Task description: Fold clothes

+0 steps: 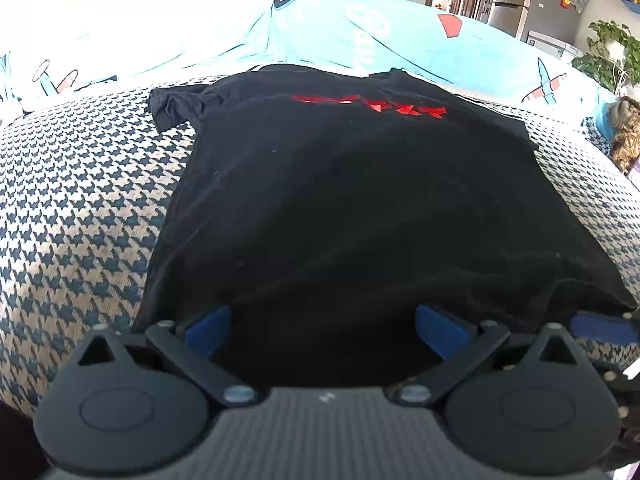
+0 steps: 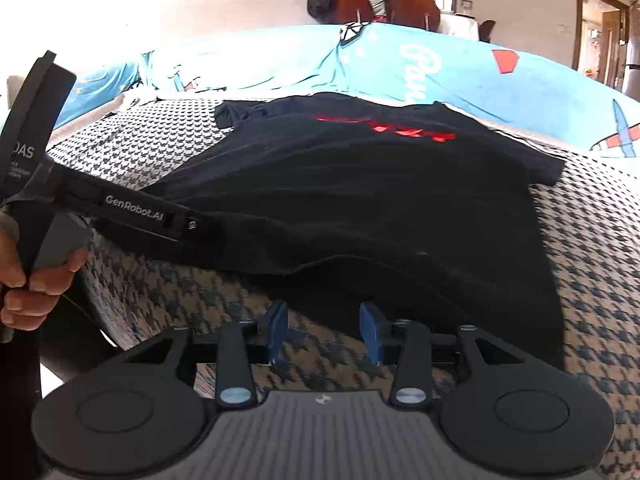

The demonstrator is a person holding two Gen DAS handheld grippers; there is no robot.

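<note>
Right wrist view is showing my right tongs (image 2: 324, 330) spread over bare blanket (image 2: 592, 264) beside the shirt (image 2: 360, 208), my left tongs (image 1: 323, 330) spreading at its hem, folding barely starting.

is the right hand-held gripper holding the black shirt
No, the right hand-held gripper has its blue pads apart over bare houndstooth cover, short of the black shirt hem.

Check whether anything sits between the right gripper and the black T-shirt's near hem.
Nothing visible does. The right gripper has its jaws apart over bare houndstooth cover, and the black T-shirt hem lies just beyond its fingertips. The left gripper stands off to the side.
</note>
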